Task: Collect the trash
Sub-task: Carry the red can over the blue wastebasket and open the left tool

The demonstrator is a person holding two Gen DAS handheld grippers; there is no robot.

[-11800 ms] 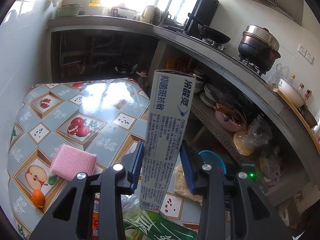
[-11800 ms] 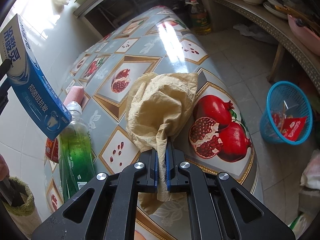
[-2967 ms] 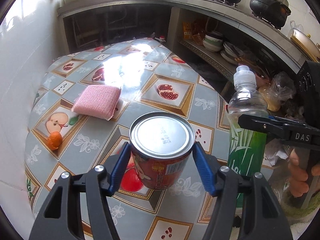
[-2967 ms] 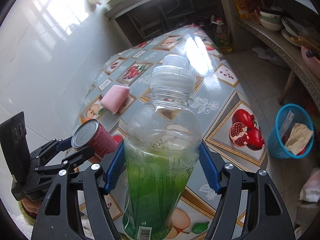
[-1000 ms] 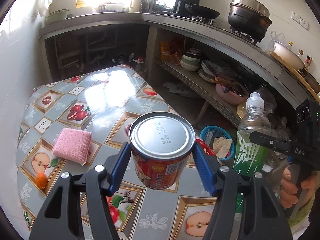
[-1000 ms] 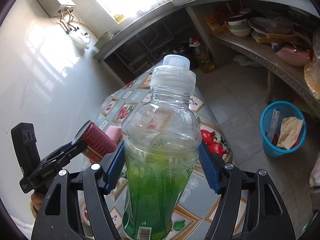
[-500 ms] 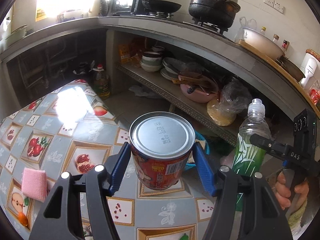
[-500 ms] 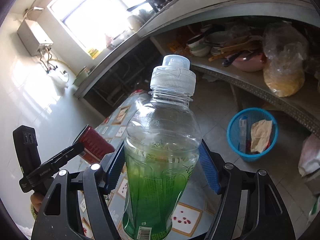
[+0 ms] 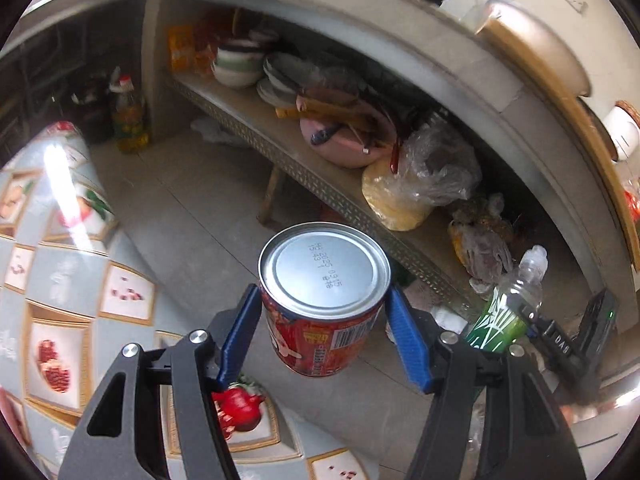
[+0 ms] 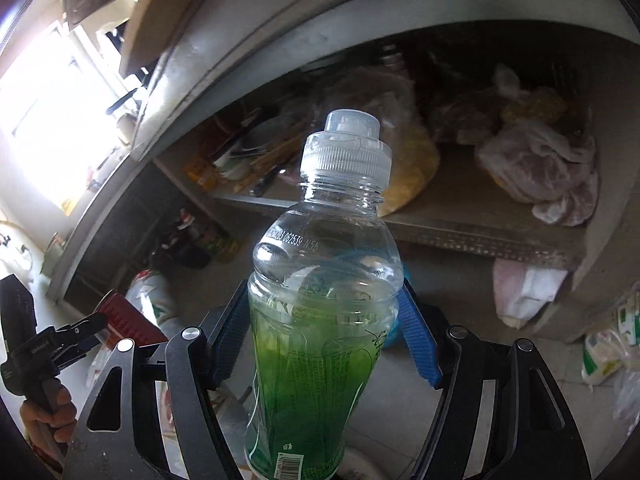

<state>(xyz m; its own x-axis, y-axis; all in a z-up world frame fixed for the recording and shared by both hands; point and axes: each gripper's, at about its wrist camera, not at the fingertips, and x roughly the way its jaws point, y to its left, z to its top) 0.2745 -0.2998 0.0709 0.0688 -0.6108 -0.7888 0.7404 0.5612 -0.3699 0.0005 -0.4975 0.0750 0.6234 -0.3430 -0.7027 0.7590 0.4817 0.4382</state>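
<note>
Left gripper (image 9: 322,340): jaws set wide and clamped on a red tin can (image 9: 323,300) — both blue pads press against its sides, just under the silver lid.
Can: held upright in the air, lid towards the camera, barcode on its right side; it hangs over the grey floor (image 9: 192,232), just past the edge of the fruit-patterned table (image 9: 60,320).
Right gripper (image 10: 324,344): jaws likewise wide, gripping a plastic bottle (image 10: 320,304) — the blue pads squeeze the body below its shoulder.
Bottle: upright, clear cap on, green drink filling the lower part and the upper part empty; it is held in the air in front of the low shelf (image 10: 460,224).
Each seen from the other side: the bottle shows at the right of the left view, the can at the lower left of the right view, with the person's hand (image 10: 48,412) on that gripper's handle.
Behind: bowls, a pink pot (image 9: 344,140) and plastic bags (image 9: 432,168) on the shelf under the counter.
</note>
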